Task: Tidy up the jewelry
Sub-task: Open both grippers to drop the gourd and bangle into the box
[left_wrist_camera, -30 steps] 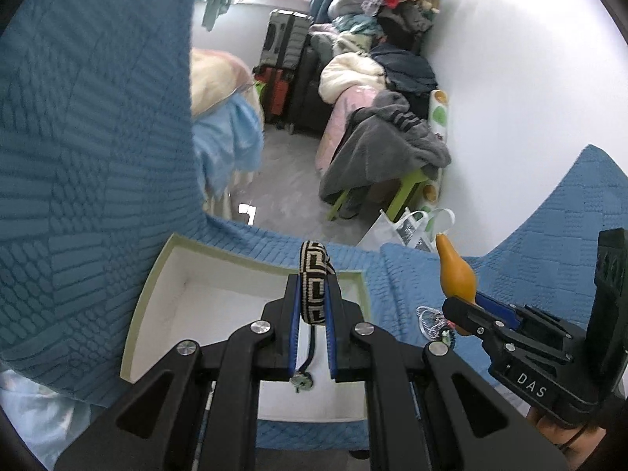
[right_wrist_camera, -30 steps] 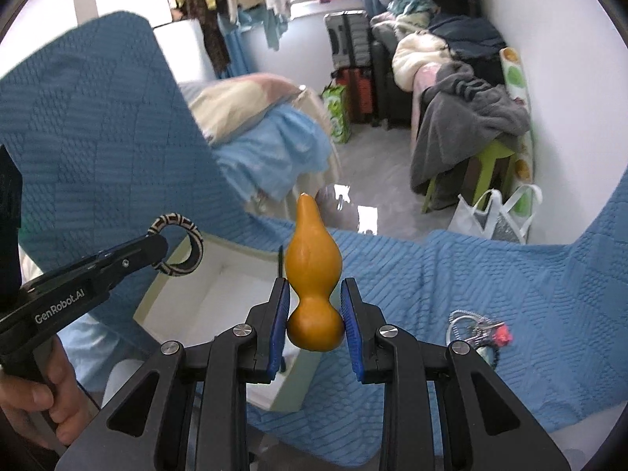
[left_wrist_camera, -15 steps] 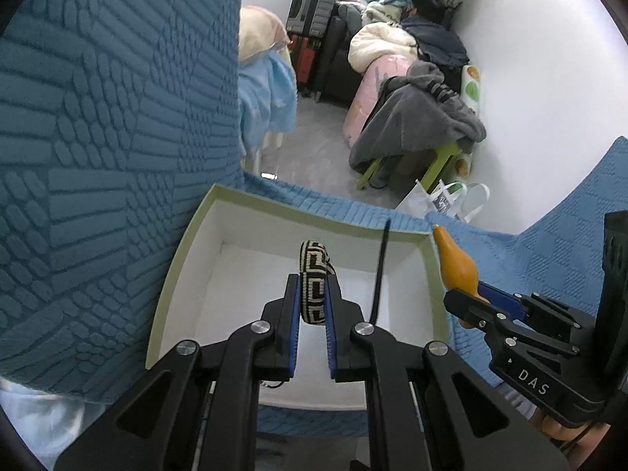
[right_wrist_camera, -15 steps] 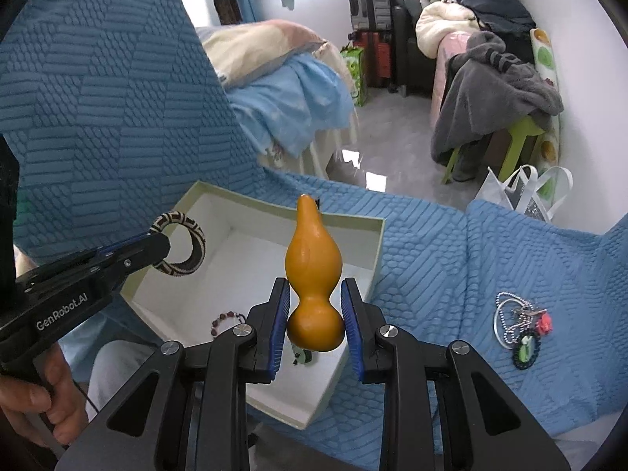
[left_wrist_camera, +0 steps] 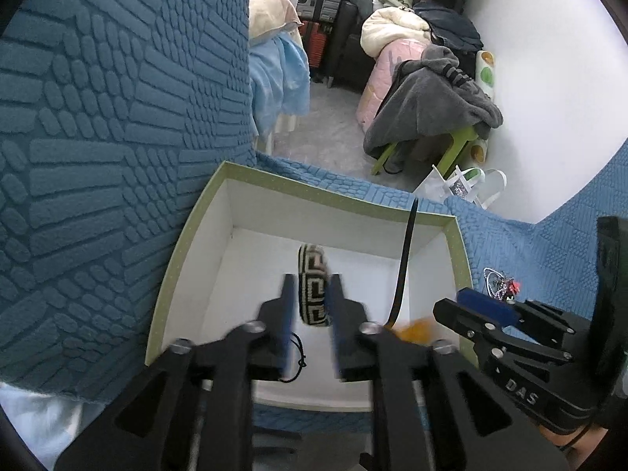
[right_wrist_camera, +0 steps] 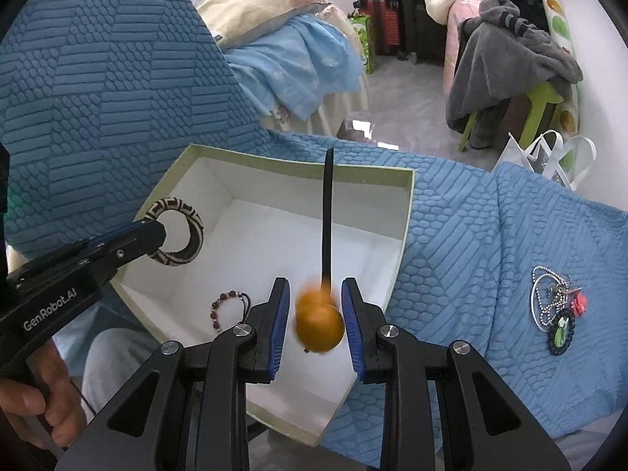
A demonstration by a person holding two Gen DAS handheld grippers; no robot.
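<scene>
A green-rimmed white box (left_wrist_camera: pixel 337 200) (right_wrist_camera: pixel 298 165) lies on the blue textured cover. My left gripper (left_wrist_camera: pixel 312 282) hangs over its inside with jaws opening. A black-and-cream patterned bangle (left_wrist_camera: pixel 312 290) stands between the blurred pads with small gaps on both sides. In the right wrist view the left gripper (right_wrist_camera: pixel 157 231) has the bangle (right_wrist_camera: pixel 176 235) at its tip. My right gripper (right_wrist_camera: pixel 316 286) is over the box's near right part, jaws opening. An orange gourd charm (right_wrist_camera: pixel 318 322) is blurred between the pads, loose from them, its black cord (right_wrist_camera: pixel 327 216) sticking up.
A red bead bracelet (right_wrist_camera: pixel 229 308) lies on the box floor. A ball chain with small charms (right_wrist_camera: pixel 557 310) rests on the cover to the right of the box. A hand (right_wrist_camera: pixel 35 404) holds the left gripper. Past the cover's edge are the floor, a green stool under grey clothes, and suitcases.
Both grippers have sunk over the box. Their jaws, shut on the bangle and the gourd before, have spread. The gourd has dropped lower between the right pads and is blurred.
</scene>
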